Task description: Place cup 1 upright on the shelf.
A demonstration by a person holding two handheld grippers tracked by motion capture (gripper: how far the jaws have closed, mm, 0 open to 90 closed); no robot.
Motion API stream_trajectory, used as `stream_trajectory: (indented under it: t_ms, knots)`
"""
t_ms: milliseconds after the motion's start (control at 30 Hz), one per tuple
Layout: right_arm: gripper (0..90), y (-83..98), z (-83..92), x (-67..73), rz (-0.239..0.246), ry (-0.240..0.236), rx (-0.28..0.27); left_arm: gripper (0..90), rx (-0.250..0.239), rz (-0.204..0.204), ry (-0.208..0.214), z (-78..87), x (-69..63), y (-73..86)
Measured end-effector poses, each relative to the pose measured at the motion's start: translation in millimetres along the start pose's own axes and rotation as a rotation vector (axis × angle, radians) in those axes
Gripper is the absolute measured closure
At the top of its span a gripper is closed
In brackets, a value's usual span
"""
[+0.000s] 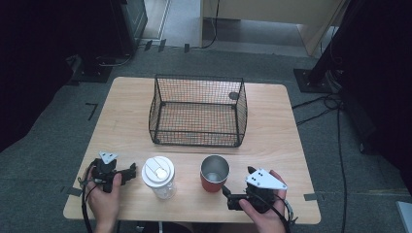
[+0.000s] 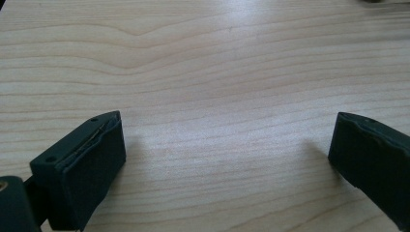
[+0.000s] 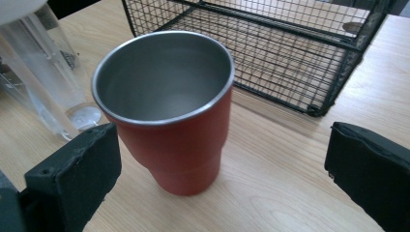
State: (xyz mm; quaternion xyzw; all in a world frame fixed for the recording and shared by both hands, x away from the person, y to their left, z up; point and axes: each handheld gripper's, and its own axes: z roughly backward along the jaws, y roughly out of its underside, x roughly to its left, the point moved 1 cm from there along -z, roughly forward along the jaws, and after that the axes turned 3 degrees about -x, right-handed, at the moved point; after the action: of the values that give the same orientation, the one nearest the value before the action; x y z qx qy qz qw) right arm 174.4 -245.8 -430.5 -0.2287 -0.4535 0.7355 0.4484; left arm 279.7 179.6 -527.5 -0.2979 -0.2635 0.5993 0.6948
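- Right gripper (image 3: 222, 159): jaws wide apart, holding nothing, just short of the red steel-lined tumbler (image 3: 169, 111).
- Left gripper (image 2: 227, 154): jaws spread wide, empty, over the bare pale wooden table (image 2: 217, 63).
- Clear white-lidded plastic cup (image 1: 159, 176) stands just left of the tumbler.
- Black wire basket (image 1: 198, 110) sits farther back, mid-table.

Black wire basket (image 1: 198, 110) mid-table, wooden table (image 1: 272, 141), grey carpet floor (image 1: 58, 121), cables (image 1: 320, 104) at right
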Motion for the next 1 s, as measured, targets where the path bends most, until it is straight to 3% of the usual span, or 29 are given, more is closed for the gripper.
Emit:
stream_trajectory:
  t_ms: [600,1000]
  knots:
    - [0.0,-5.0,-23.7,21.4,0.018,-0.052,0.011,0.4,0.0,0.0,0.0,0.0,0.1,0.0]
    - [0.0,-5.0,-45.5,30.6,0.012,-0.039,0.023,0.4,0.0,0.0,0.0,0.0,0.1,0.0]
